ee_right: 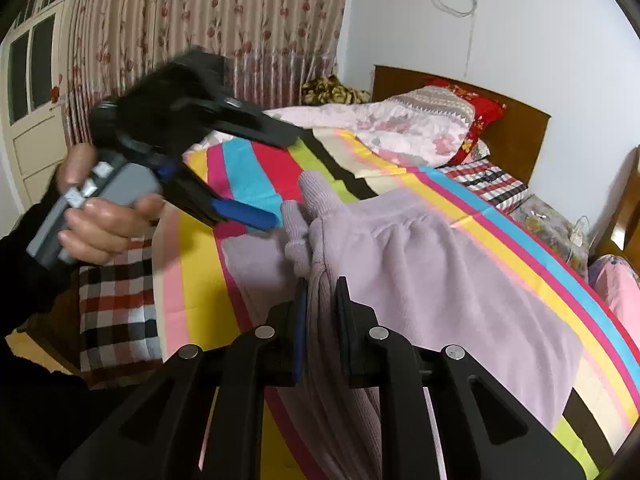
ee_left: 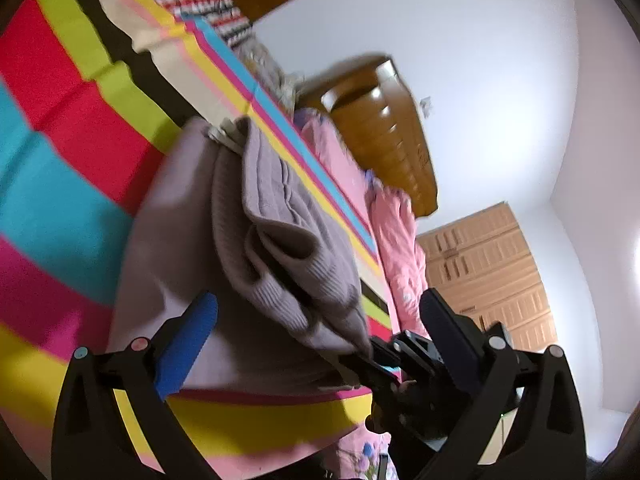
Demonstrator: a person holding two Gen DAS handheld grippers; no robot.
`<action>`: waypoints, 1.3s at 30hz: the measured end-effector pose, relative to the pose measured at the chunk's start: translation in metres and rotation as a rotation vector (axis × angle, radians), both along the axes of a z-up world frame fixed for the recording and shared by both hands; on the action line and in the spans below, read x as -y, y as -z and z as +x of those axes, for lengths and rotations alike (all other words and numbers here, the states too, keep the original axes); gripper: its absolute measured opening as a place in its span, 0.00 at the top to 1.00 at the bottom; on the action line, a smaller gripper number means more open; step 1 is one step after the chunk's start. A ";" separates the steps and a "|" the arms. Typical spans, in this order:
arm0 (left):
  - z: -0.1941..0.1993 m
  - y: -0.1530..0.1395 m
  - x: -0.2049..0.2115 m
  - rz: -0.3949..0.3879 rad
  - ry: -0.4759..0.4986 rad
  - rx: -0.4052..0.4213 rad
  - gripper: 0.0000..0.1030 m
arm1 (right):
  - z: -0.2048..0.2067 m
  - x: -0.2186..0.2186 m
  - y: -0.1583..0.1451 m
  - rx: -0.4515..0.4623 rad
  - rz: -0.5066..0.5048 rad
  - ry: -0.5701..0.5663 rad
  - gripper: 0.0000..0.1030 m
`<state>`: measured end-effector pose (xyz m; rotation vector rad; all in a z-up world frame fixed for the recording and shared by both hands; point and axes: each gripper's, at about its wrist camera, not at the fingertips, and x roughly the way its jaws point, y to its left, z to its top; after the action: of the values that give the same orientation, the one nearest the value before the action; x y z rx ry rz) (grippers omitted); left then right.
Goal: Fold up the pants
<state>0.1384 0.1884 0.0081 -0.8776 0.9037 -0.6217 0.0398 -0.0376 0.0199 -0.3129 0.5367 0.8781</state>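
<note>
Pants point(ee_right: 420, 264) pinched — right hand-held gripper point(ee_right: 322, 300).

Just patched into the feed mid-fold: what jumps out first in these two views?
The loud rainbow-striped bedsheet fills both views, with the soft lilac knit pants lying across it. In the right wrist view the right gripper is clamped on a gathered fold of the pants at bottom centre. The left gripper, held in a hand, hovers wide open above the sheet at left.
</note>
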 end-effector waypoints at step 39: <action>0.056 0.033 0.035 0.289 0.083 -0.125 0.63 | -0.042 0.152 0.024 -0.050 -0.091 0.772 0.25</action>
<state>0.1945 0.1533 -0.0251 -0.6264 1.1166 -0.4957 -0.0019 -0.1896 -0.0039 -0.1425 0.6778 0.1138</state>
